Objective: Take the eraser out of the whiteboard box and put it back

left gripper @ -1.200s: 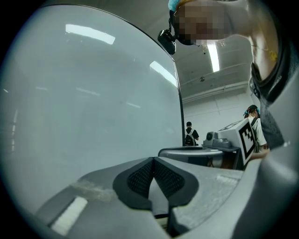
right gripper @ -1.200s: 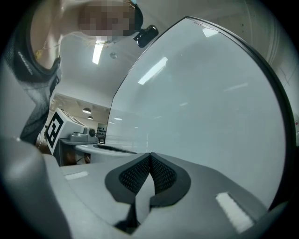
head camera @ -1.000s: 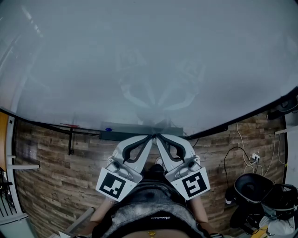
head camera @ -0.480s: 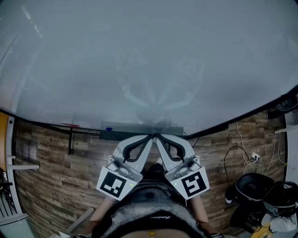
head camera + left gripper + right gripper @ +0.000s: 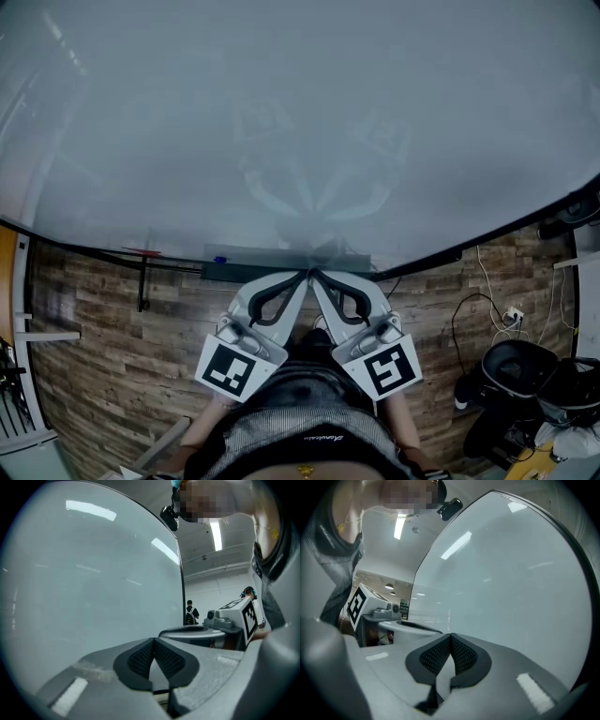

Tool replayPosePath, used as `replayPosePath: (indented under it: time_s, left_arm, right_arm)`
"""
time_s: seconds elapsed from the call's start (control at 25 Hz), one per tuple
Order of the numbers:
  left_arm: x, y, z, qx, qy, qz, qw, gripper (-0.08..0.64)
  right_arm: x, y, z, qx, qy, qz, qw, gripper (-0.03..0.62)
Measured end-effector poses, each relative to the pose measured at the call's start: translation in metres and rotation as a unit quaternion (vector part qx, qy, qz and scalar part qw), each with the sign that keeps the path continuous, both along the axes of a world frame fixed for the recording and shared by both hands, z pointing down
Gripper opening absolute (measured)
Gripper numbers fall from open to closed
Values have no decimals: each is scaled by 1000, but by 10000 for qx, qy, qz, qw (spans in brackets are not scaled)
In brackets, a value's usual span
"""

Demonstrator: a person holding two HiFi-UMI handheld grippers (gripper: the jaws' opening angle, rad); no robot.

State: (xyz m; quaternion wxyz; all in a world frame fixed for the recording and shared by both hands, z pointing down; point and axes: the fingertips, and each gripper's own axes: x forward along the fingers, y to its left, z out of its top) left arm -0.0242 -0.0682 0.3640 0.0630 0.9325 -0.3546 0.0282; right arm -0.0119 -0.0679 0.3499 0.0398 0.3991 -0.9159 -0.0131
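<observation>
Both grippers are held side by side, tips nearly meeting. The left gripper (image 5: 302, 277) has its jaws together, empty. The right gripper (image 5: 317, 277) likewise is closed on nothing.

The whiteboard (image 5: 300, 112) is smooth and glossy, with soft reflections. The floor (image 5: 103, 328) looks like rough-grained wood planks. The left gripper (image 5: 153, 641) and right gripper (image 5: 450, 637) are matt grey plastic with black dimpled pads (image 5: 140, 659).

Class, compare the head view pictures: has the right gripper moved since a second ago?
No. The right gripper keeps its tips at the same spot just below the whiteboard box as before.
</observation>
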Motion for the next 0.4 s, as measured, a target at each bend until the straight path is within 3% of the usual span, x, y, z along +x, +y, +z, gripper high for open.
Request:
replayPosePath:
  time_s: [0.4]
  left_arm:
    - [-1,-4,4,-67,-12,-21,10000,2]
  right_arm:
    - [1,-3,5,-112,97,19,9999,-2]
